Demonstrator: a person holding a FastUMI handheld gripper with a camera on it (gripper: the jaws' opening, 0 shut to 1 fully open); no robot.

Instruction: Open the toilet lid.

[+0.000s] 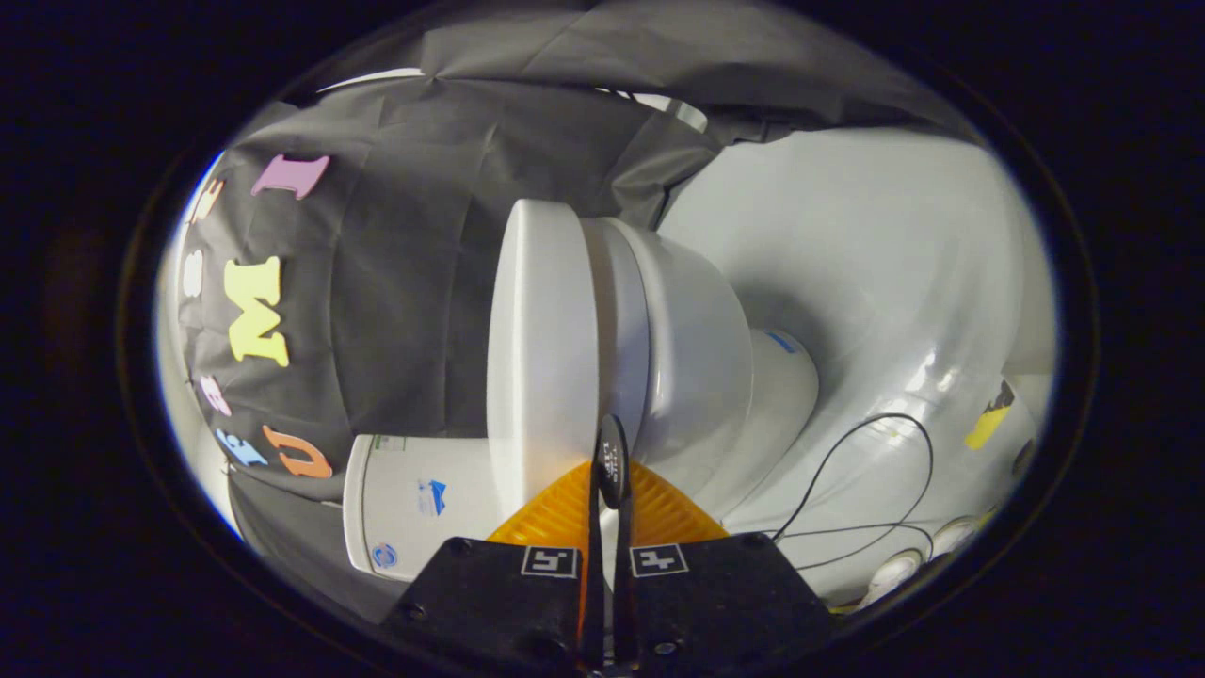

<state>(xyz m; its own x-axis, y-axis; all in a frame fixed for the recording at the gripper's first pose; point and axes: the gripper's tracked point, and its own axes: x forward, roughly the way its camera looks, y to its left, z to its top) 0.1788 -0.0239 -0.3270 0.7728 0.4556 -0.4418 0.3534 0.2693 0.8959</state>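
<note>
The tongs [610,471] are seen nearly closed, tips meeting at the lid [541,358] edge, toilet [697,358] just beyond.

Pale glossy floor [875,245] under the toilet [697,377], a thin black cable [847,443] looped across it nearby.

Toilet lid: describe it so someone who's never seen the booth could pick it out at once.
Find the white toilet against the black cloth wall. The toilet lid is the flat white slab on its wall-facing side, lying shut against the seat, just ahead of the tool, whose fingers are nearly closed. Unlike the rounded bowl, it is thin and flat.
</note>
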